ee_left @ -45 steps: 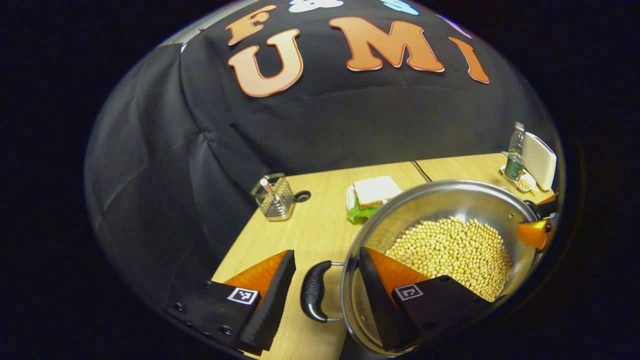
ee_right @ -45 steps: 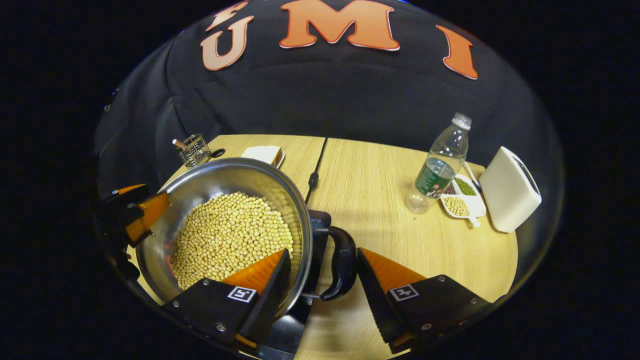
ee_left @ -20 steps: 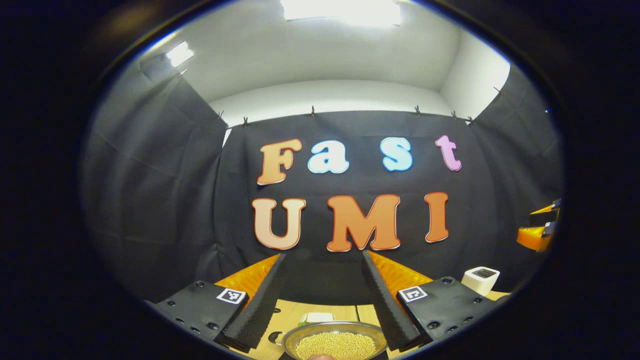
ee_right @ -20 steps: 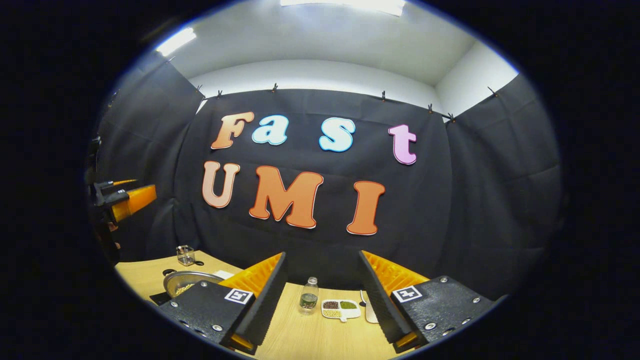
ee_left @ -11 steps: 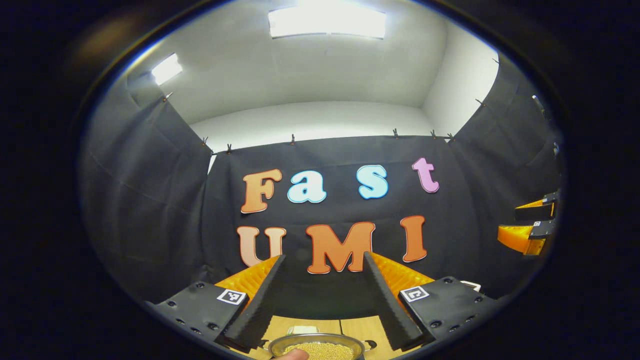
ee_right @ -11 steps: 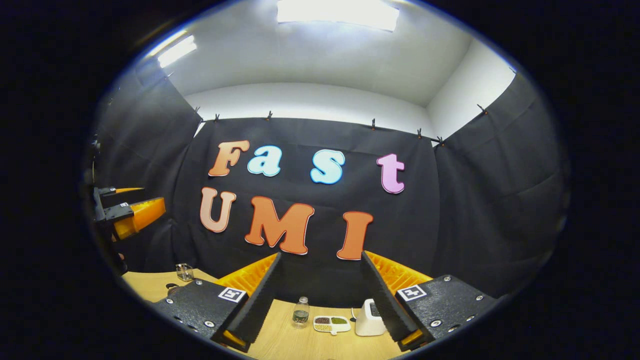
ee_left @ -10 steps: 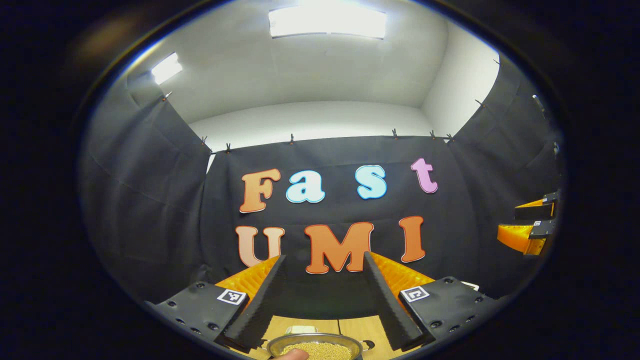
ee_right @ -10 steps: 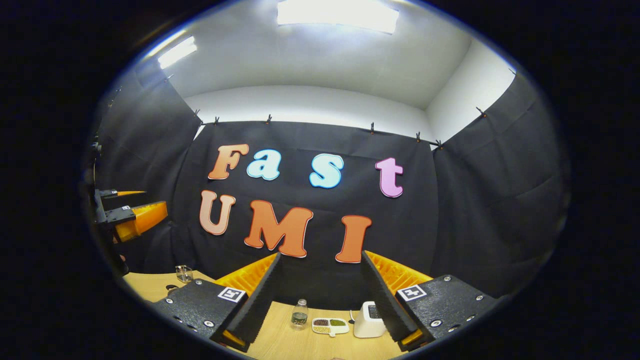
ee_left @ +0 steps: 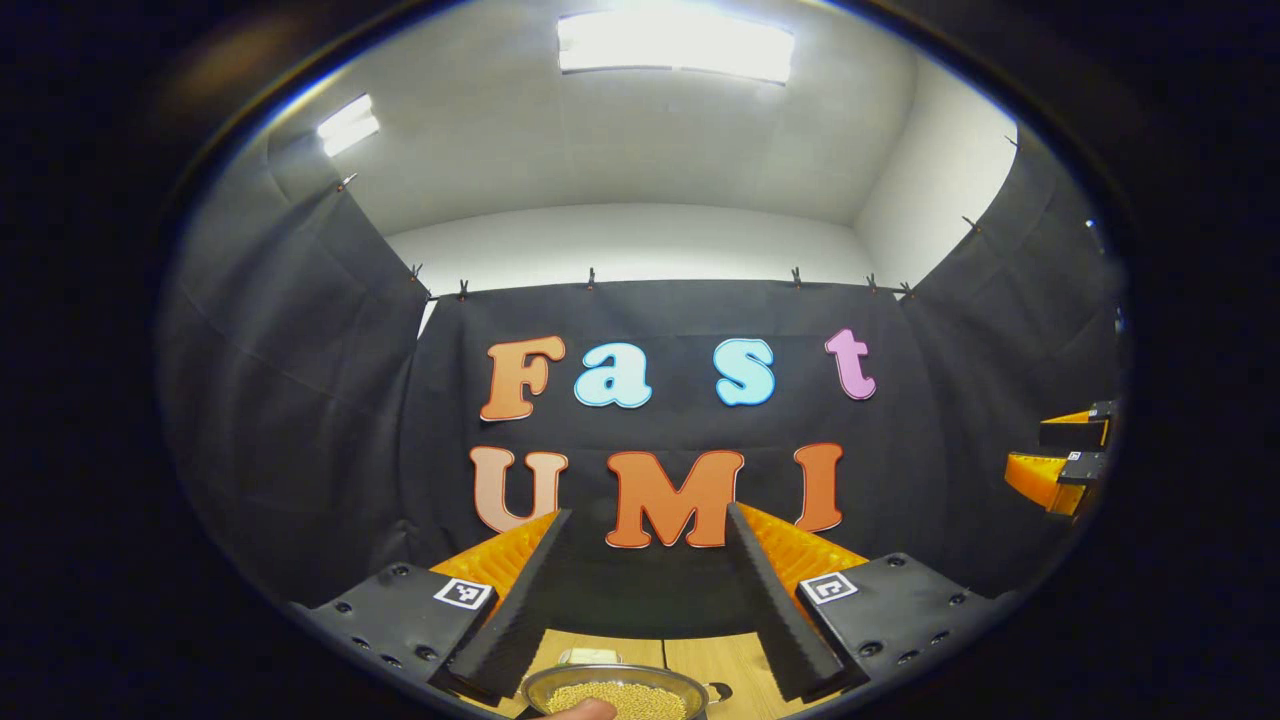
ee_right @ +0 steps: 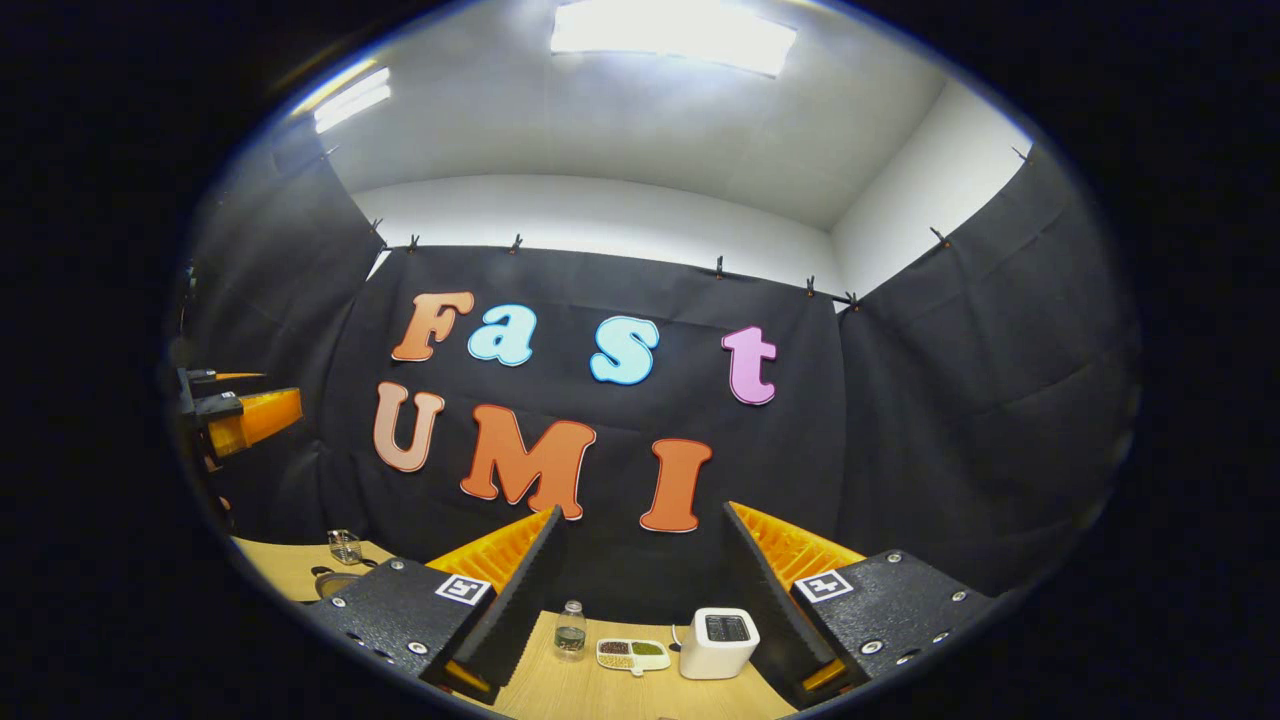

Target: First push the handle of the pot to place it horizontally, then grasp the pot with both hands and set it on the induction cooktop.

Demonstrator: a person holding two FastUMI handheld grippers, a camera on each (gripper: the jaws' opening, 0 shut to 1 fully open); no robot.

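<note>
pot of beans; no readable labels

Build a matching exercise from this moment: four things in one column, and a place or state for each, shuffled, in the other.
Things:
1. pot
2. toaster
3. plastic bottle
4. left tongs

Places or states:
A. white, slot facing up, on the table
B. open, holding nothing
C. holds yellow beans
D. upright, left of the divided dish

Pairs: 1-C, 2-A, 3-D, 4-B
</note>
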